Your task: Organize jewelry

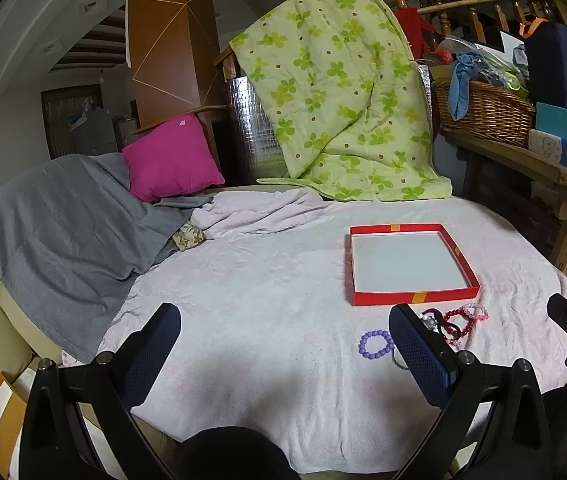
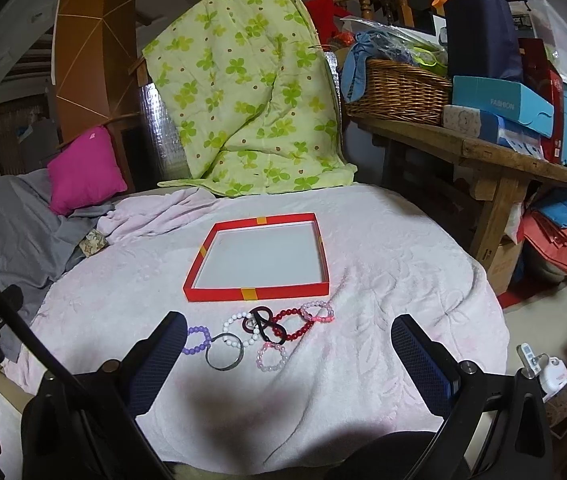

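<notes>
On the pale pink blanket [image 2: 383, 264] that covers the bench, a shallow red tray [image 2: 257, 293] lies empty, and just in front of it sit the bracelets: dark red beads [image 2: 297, 326], white beads [image 2: 235, 330], purple beads [image 2: 199, 340], pink beads [image 2: 271, 357] and a metal bangle [image 2: 223, 356], several overlapping. Both the left claw [image 1: 285, 344] and the right claw [image 2: 289, 350] are spread wide, holding nothing. Pinching into that tangle could likely drag a neighbour along or snag the soft blanket.
</notes>
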`<state>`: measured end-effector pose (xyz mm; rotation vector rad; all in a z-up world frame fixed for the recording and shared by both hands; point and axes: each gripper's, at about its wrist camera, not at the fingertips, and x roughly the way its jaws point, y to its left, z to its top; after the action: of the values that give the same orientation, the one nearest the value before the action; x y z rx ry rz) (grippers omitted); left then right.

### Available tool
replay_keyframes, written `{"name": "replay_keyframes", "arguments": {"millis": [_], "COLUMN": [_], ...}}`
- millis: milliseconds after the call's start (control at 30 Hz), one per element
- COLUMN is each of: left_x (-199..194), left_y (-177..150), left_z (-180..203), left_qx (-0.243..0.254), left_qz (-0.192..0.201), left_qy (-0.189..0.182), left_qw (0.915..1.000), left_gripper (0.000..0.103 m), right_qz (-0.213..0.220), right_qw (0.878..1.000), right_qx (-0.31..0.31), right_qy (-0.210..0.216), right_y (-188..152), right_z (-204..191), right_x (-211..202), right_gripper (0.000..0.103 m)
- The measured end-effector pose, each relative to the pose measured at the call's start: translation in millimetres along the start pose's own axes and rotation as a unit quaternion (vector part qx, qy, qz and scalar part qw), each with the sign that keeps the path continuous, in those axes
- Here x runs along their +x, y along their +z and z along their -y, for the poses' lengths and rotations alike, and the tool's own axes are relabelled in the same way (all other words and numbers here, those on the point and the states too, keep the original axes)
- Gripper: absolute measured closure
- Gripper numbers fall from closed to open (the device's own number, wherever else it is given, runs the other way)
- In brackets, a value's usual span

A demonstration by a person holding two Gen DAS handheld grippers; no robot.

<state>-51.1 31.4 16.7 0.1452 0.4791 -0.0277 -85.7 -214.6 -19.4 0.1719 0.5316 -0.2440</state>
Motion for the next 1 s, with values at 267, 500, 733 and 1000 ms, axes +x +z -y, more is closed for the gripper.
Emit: {"name": "replay_keyframes", "arguments": {"millis": [267,500,733,1000], "left_x": [20.9,40.9,54.6,60.1], "left_y": [5.6,4.5,2.8,5.3], "left_z": [0.4,8.1,13.8,18.2], "left_qx": [-0.005,-0.002,0.002,0.005], "left_qz": [-0.022,-0.036,-0.049,-0.054], "left_qy": [0.01,0.006,0.0,-0.003], "left_qw": [0.9997,0.9993,0.9988,0.9985], "left_gripper": [0.0,0.0,0.0,0.0], "right_qz": [-0.011,-0.039,-0.052,-0.053], "right_qw": [1.0,0.999,0.999,0.998], "right_qx": [0.007,-0.002,0.008,0.025], "right_qy": [0.007,-0.004,-0.01,0.001], "right_y": [-0.6,-5.8,-4.2,-5.3], "right_z": [-2.6,-0.6,6.9,7.2], "right_x": [25.8,50.5,68.2,78.0], "right_gripper": [0.0,0.0,0.0,0.0]}}
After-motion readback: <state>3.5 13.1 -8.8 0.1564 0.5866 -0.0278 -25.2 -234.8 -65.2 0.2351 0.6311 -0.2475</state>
